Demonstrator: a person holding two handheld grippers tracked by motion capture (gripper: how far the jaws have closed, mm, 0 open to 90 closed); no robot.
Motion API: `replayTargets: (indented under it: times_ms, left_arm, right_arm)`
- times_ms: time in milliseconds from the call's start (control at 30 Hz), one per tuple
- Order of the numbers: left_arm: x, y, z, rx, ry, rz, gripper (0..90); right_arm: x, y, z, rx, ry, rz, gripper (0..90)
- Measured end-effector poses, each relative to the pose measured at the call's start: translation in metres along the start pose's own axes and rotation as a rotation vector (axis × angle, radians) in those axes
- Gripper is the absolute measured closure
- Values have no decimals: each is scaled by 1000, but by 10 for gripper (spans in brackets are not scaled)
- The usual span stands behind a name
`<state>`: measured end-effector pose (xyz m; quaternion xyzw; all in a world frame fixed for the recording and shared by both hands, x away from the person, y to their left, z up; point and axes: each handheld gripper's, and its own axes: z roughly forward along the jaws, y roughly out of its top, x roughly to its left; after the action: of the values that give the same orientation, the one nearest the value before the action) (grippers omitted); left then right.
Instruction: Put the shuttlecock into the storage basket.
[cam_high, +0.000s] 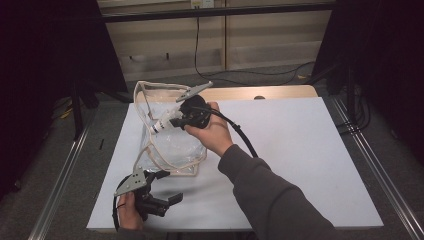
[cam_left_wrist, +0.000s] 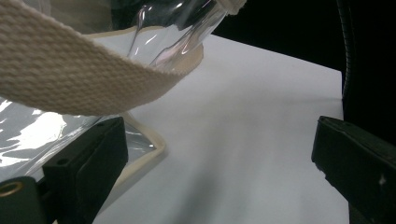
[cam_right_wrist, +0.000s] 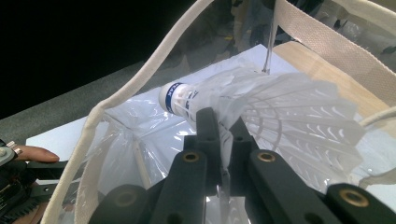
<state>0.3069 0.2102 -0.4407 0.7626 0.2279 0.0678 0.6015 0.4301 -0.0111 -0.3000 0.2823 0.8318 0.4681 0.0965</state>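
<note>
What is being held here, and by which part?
The right gripper pinches a white shuttlecock by its feather skirt. The left gripper holds nothing.

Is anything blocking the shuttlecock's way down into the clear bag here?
Nothing visible does. The right gripper holds the shuttlecock at the clear bag's open mouth, between its webbing handles. The left gripper, fingers apart, sits at the bag's near corner, clear of the opening.

White sheet (cam_high: 300, 150) covering wooden table (cam_high: 280, 92), bare wood strip showing along far edge. Clear bag (cam_high: 172, 150) with cream trim resting on sheet's left half; cream strap (cam_left_wrist: 70, 79) hanging above it.
</note>
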Motion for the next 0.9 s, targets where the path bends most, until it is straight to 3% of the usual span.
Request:
replayTargets:
  times_ms: [900]
  left_arm:
    - [0,0,-1,-4,0,-4,37]
  right_arm:
    - [4,-3,17,37,-28,-26,879]
